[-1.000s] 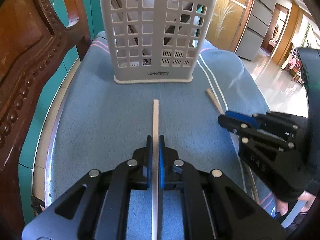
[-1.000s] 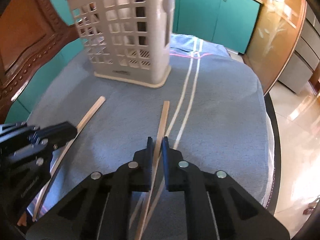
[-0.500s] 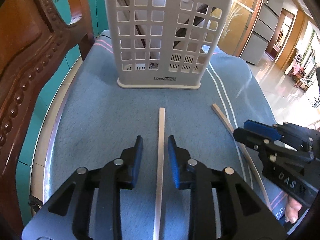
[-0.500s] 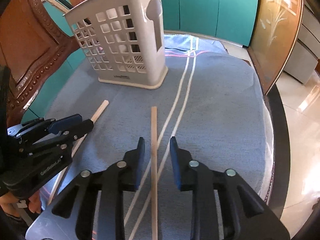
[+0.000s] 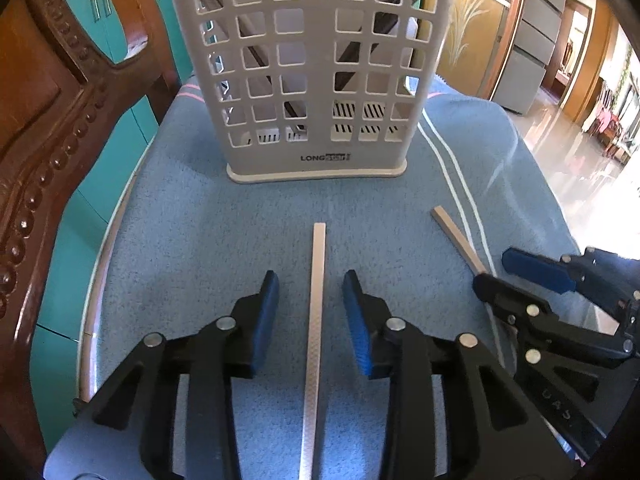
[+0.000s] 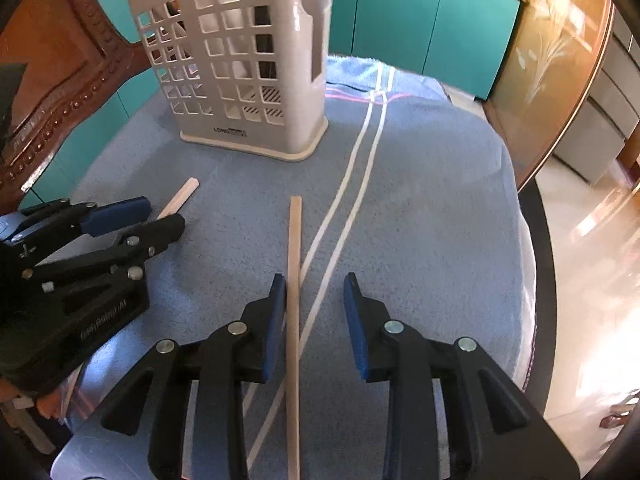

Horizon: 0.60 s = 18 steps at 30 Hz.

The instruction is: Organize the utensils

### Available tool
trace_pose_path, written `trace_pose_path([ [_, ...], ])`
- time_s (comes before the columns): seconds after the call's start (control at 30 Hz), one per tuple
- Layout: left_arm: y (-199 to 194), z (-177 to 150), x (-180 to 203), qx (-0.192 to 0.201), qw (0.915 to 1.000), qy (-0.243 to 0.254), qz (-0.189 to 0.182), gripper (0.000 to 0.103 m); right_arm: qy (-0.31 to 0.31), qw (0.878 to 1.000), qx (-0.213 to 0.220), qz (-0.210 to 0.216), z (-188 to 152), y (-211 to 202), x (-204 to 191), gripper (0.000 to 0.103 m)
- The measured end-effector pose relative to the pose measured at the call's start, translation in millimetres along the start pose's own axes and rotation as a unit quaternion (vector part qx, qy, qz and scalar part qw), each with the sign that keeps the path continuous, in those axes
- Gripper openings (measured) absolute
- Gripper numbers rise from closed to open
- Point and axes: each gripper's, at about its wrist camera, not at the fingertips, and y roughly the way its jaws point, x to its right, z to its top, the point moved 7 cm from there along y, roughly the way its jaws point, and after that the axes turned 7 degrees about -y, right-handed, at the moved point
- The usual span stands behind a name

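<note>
— Chopsticks, two of them, lie flat on the blue towel [image 5: 192, 240], well apart from one another. The left chopstick [image 5: 316, 312] runs straight up between the fingers of the left tongs [image 5: 310, 300]; the right chopstick [image 6: 295, 280] lies between the fingers of the right tongs [image 6: 316, 300].

— Are either pair of tongs gripping?

— No. Both stand open, and their jaws have just been opening. The left stick sits in the middle of its gap, clear of both pads. The right stick lies close against the left pad [image 6: 277, 320], with a wide gap to the other pad.

— What stands around them?

— A pale plastic utensil holder [image 5: 312, 80] stands upright on the towel beyond the stick tips, with nothing between. Its walls are a grid of square holes, it has a flat flared foot, and one side wall bears a spoon-shaped cutout [image 6: 318, 24]. Dark handles show through the holes.

— And the surface?

— A rounded surface covered by that nubbly blue towel, which has two white stripes [image 6: 360, 152] running lengthwise and a thin pink line across. A carved brown wooden chair back [image 5: 48, 120] with a beaded edge rises at the left.

— The room?

— Teal cabinet doors [image 6: 420, 16] behind, and a glossy pale floor [image 5: 576, 152] to the right.
</note>
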Motion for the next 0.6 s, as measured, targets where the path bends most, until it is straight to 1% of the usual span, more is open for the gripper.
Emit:
trace_pose_path([
  [0.03,-1.0,-0.3,0.3,0.002,1.0000,0.003,0.006,0.041,0.000,1.000,0.003,-0.001,0.7,0.5,-0.7,0.030],
  [0.13,-2.3,-1.7,0.1,0.002,1.0000,0.003,0.005,0.042,-0.006,1.000,0.010,-0.007,2.3,1.4,-3.4,0.030],
  [0.2,-2.5,-1.7,-0.4,0.001,1.0000,0.000,0.003,0.042,-0.005,1.000,0.012,-0.002,2.0,1.3,-4.5,0.022],
  [0.23,-2.1,-2.8,-1.1,0.001,1.0000,0.000,0.002,0.042,-0.005,1.000,0.013,0.003,2.1,1.1,-5.8,0.020],
  [0.3,-3.4,-5.8,-1.2,0.002,1.0000,0.001,-0.001,0.041,-0.009,1.000,0.014,0.007,2.5,1.0,-8.5,0.010],
  [0.37,-1.8,-5.8,-2.7,0.004,1.0000,0.003,-0.005,0.029,-0.012,1.000,0.016,0.010,2.2,0.3,-11.7,0.007],
  [0.4,-2.1,-6.2,-2.2,0.005,1.0000,0.005,-0.005,0.026,-0.012,1.000,0.017,0.009,3.0,-0.1,-12.8,0.007],
  [0.43,-2.5,-6.4,-1.4,0.007,0.9999,0.007,-0.004,0.021,-0.010,1.000,0.019,0.010,3.0,-0.3,-12.8,0.007],
  [0.47,-2.5,-6.1,-1.6,0.009,0.9999,0.008,-0.003,0.014,-0.006,1.000,0.020,0.012,3.1,-0.2,-12.5,0.007],
  [0.5,-3.8,-6.6,0.2,0.010,0.9999,0.007,-0.002,0.010,-0.001,1.000,0.022,0.015,3.4,0.1,-12.2,0.007],
  [0.53,-4.0,-6.3,0.0,0.010,0.9999,0.005,-0.002,0.007,0.002,1.000,0.024,0.020,3.8,-0.5,-12.2,0.007],
  [0.6,-6.4,-4.7,-0.8,0.015,0.9999,-0.001,-0.004,0.007,0.004,0.999,0.033,0.023,5.6,-4.7,-12.6,0.007],
])
